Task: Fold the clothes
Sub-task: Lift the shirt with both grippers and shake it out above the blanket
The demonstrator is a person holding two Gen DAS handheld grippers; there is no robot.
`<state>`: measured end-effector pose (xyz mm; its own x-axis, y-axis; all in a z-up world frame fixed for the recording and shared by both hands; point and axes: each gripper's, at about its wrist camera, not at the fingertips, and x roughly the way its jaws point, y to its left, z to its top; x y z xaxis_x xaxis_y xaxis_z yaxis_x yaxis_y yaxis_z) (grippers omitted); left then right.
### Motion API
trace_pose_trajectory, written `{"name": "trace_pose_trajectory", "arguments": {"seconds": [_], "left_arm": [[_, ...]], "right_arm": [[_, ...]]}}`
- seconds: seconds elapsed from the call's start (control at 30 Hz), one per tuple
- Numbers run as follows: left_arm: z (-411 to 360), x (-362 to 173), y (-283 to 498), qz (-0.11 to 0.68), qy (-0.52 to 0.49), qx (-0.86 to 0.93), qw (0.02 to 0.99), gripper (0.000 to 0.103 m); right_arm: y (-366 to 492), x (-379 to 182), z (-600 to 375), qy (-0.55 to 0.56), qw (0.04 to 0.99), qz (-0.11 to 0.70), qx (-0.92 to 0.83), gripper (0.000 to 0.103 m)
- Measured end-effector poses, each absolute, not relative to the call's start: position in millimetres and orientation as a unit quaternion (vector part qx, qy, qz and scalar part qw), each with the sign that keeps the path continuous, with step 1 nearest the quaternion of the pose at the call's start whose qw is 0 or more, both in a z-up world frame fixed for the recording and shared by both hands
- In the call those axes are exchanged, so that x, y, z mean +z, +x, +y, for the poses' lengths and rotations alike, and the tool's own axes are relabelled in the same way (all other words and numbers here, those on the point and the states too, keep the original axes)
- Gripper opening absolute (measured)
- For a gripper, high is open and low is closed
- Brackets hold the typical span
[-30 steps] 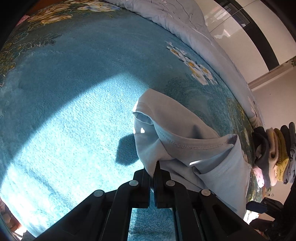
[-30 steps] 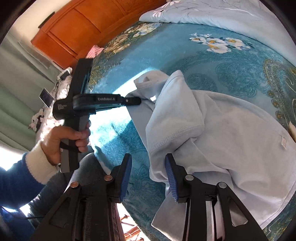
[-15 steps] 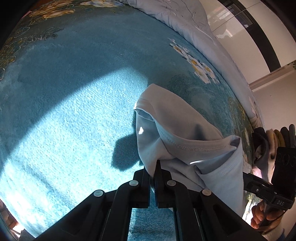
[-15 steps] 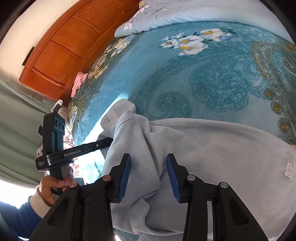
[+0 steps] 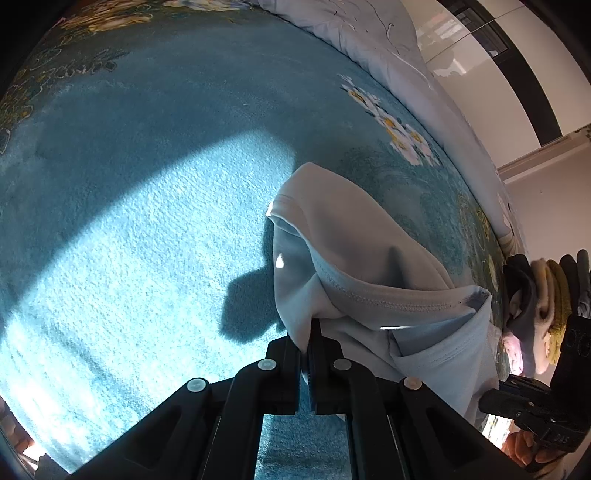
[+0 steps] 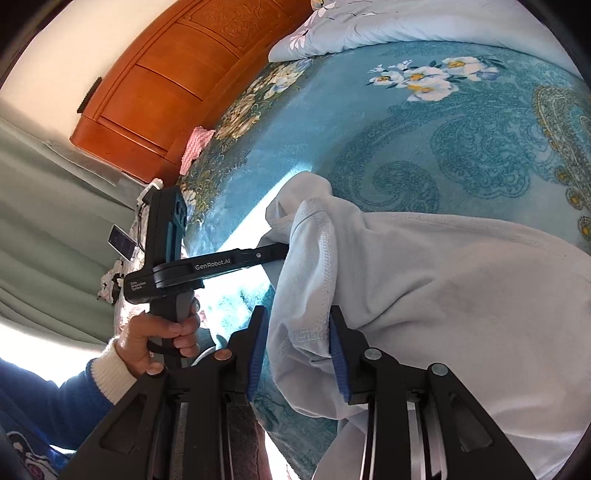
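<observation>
A pale blue garment lies crumpled on a teal floral blanket; it also shows in the left wrist view. My left gripper is shut on an edge of the garment and lifts it a little; it shows in the right wrist view, pinching the cloth. My right gripper is open, its blue pads on either side of a stitched hem fold of the garment. It shows at the lower right of the left wrist view, fingertips hidden.
A stack of folded clothes sits at the blanket's far right. A light floral duvet lies along the far side. A wooden headboard, a pink cloth and curtains stand to the left.
My right gripper moved in over the garment so the hem fold now lies between its open fingers. My left gripper stayed shut on the cloth, nearly still.
</observation>
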<state>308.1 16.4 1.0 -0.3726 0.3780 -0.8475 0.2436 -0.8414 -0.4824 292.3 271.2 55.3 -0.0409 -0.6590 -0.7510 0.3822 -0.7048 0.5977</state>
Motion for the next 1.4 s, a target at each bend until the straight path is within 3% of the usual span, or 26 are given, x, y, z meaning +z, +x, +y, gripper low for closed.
{"name": "trace_pose_trajectory", "arguments": {"seconds": [0.03,0.07,0.3,0.6,0.77,0.93,1.07,1.4], "left_arm": [[15.0,1.8,307.9,-0.276,-0.558,0.781,0.044,0.003],[15.6,5.0,307.6,-0.271,-0.556,0.785,0.043,0.002],[32.0,64.4,288.3,-0.217,-0.516,0.827,0.053,0.002],[40.7,242.6,260.4,-0.085,-0.374,0.922,0.056,0.002],[20.6,345.8,275.9,-0.019,-0.287,0.958,0.015,0.002],[-7.3,415.1,319.5,0.006,-0.22,0.975,-0.019,0.002],[-24.5,429.3,362.6,0.012,-0.2,0.979,-0.027,0.002],[-31.5,412.5,441.0,0.045,-0.202,0.978,-0.029,0.002]], "right_arm": [[291.2,53.7,268.8,0.593,0.358,-0.113,-0.713,0.01],[290.1,52.1,266.4,0.597,0.35,-0.109,-0.713,0.008],[276.8,107.6,283.3,0.544,0.283,-0.076,-0.786,0.006],[253.5,276.8,343.4,0.369,0.145,0.032,-0.917,0.005],[270.6,376.8,363.9,0.25,0.103,0.044,-0.962,0.005],[300.8,447.3,369.5,0.167,0.09,0.037,-0.981,0.005],[332.8,465.4,366.1,0.135,0.092,0.024,-0.986,0.005],[403.9,447.2,360.4,0.122,0.119,0.025,-0.985,0.005]]}}
